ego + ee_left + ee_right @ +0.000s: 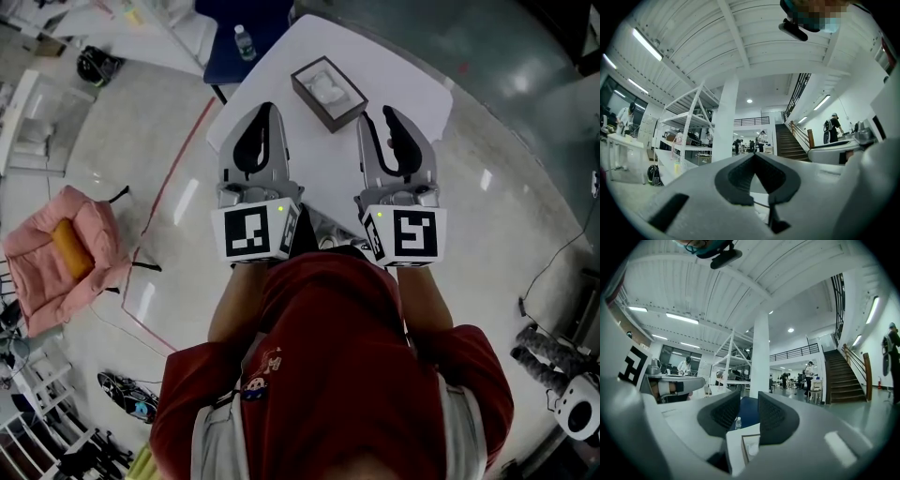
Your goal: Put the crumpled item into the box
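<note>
A dark open box (314,105) stands on the white table (394,75), and a white crumpled item (328,87) lies inside it. Both grippers hover over the table's near edge, short of the box. My left gripper (266,109) is at the box's near left, its jaw tips touching with nothing between them (753,157). To the box's near right, my right gripper (389,114) is open and empty (749,401). Below its jaws, the right gripper view shows the box (742,446) with the crumpled item (753,450) in it.
A water bottle (244,42) stands on a blue surface (230,28) beyond the table's far left corner; it also shows in the right gripper view (738,423). A pink cushioned seat (66,248) is on the floor at the left. Cables and gear lie at the right.
</note>
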{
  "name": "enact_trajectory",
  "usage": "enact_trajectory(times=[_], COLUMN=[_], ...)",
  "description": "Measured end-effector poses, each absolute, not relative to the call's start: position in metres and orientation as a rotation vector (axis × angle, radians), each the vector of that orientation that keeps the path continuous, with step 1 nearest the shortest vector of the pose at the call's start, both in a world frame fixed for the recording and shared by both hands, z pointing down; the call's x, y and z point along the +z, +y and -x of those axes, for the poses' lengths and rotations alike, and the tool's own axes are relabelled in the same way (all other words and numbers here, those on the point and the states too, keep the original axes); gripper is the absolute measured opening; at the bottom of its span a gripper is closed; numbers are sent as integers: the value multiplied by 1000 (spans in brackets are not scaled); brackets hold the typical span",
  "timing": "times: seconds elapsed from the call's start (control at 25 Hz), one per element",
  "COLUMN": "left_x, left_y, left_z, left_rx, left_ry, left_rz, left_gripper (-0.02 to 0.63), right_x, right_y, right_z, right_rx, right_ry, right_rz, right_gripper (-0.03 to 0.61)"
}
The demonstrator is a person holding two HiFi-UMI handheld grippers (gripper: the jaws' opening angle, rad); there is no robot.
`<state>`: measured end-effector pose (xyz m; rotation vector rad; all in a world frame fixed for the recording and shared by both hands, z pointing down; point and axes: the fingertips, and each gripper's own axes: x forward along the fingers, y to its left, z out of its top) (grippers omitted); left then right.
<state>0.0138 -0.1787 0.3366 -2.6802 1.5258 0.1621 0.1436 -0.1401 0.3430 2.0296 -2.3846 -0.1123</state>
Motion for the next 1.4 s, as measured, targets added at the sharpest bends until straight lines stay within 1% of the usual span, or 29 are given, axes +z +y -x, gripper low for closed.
enact_trajectory(times=[0.28,0.48,0.56,0.8,0.88,1.4], left_x=[334,340,342,342,342,338], left_y=[-168,-162,-161,-160,-161,-165], left_z=[-17,-18,-19,-23,-21,6], left_rx=[176,169,170,188,192,191], left_ry=[1528,1523,1520,1521,1530,1594], left_rz=[2660,2678,2682,2680,2676,2627], left_gripper=[3,3,3,3,3,3], right_x=[345,348,347,349,350,343], right_y=[-131,-129,-129,-130,-131,-131], right_z=[-146,-142,-141,-139,-136,-124], right_rx=[-157,-152,-155,-165,-166,-222], right_ry=[-2372,-2372,-2377,-2390,-2396,-2391], right_rz=[-2021,-2010,-2008,-1983,-1971,-1944], right_gripper=[109,84,61,25,3,2])
